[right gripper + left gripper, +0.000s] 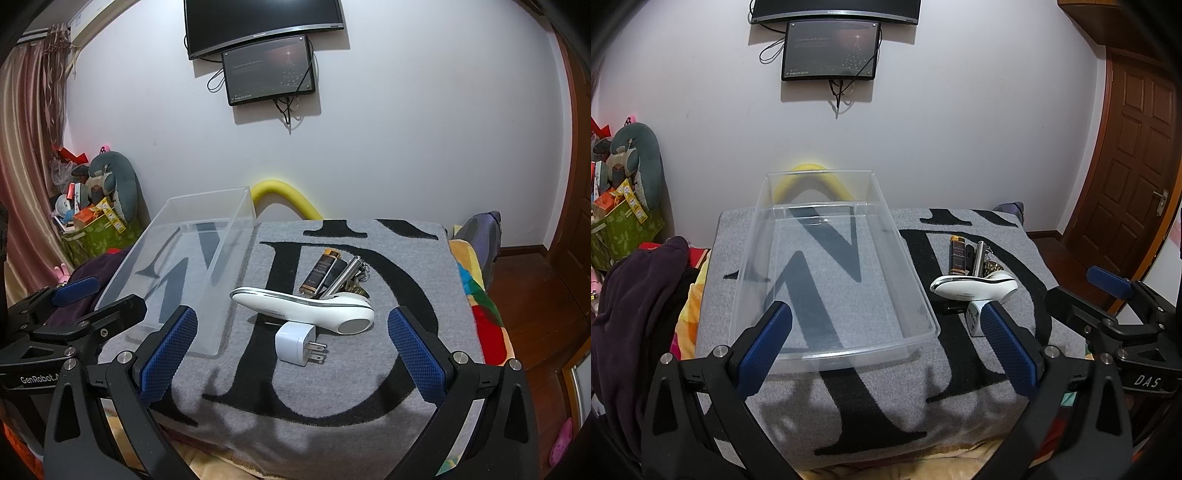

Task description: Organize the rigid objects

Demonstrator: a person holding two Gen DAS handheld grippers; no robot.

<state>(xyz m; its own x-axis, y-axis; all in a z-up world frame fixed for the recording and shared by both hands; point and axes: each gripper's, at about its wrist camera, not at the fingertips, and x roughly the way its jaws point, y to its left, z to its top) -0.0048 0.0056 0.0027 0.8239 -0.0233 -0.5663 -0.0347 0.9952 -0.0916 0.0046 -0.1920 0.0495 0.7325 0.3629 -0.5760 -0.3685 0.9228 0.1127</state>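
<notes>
Two claws, left claw (pixel 886 341) and right claw (pixel 291 343), gape released; one clear bin (pixel 798 354), one white plug (pixel 291 341).

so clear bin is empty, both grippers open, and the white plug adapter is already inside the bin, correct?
Not quite. The white plug adapter lies on the blanket outside the clear bin, as the right wrist view shows. The bin is empty, and the left gripper and right gripper are open.
</notes>
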